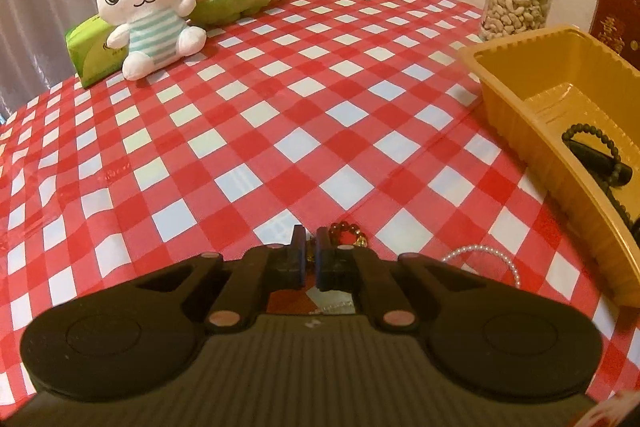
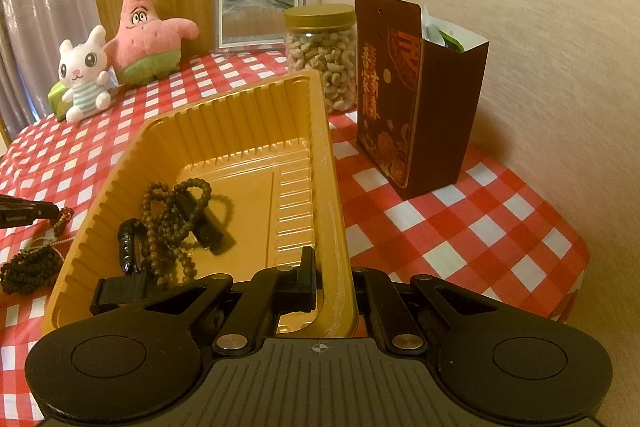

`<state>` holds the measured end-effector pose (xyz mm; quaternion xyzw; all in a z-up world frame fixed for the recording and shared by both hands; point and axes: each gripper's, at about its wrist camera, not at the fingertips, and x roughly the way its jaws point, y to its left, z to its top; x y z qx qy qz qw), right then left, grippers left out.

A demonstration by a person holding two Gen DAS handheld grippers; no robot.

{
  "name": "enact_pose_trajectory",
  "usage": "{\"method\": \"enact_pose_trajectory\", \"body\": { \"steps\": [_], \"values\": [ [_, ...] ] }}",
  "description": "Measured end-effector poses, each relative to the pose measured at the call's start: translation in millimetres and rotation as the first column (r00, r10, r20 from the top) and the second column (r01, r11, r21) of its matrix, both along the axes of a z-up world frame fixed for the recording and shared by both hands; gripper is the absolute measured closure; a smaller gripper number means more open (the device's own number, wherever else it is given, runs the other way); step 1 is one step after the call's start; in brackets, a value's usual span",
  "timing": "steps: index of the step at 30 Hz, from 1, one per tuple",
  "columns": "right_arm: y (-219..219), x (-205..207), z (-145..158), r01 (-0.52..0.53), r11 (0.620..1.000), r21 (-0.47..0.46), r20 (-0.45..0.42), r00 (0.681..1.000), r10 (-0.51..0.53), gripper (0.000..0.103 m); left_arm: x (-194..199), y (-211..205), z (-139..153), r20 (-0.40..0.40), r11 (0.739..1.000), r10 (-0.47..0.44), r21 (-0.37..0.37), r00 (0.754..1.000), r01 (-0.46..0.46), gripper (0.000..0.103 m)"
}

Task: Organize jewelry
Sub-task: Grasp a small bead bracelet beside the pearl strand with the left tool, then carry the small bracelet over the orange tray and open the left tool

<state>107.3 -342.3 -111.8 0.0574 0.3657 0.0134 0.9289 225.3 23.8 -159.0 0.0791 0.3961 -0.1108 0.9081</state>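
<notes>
One red-and-gold bead bracelet lies on the checked tablecloth right at my left gripper, whose nearly closed jaws seem to pinch it (contact is hidden). My right gripper clamps the gold tray wall, well right of the bracelet.

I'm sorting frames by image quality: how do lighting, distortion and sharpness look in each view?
Left wrist view: warm indoor light, strong fisheye curving the checkered tablecloth, soft glare on its creases, the red bead bracelet by the left tongs small and soft. Right wrist view: the same warm cast, dark lens corners, the gold tray sharp.
</notes>
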Motion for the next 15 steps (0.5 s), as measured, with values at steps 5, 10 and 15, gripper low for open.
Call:
{"method": "enact_pose_trajectory", "body": {
  "steps": [5, 10, 15],
  "values": [
    [0.3, -0.1, -0.1, -0.002, 1.0, 0.0, 0.001, 1.0, 0.002, 0.098, -7.3, 5.4, 7.9, 0.022, 1.0, 0.015, -0.023, 1.0, -0.014, 0.1],
    [1.0, 0.3, 0.2, -0.003, 1.0, 0.0, 0.002, 1.0, 0.003, 0.098, -16.1, 20.9, 25.5, 0.036, 0.995, 0.062, -0.081, 0.997, -0.059, 0.1],
    [2.0, 0.7, 2.0, -0.003, 1.0, -0.001, 0.008, 1.0, 0.003, 0.098, -24.8, 32.2, 44.0, 0.043, 0.991, 0.09, -0.104, 0.995, -0.086, 0.1]
  ]
}}
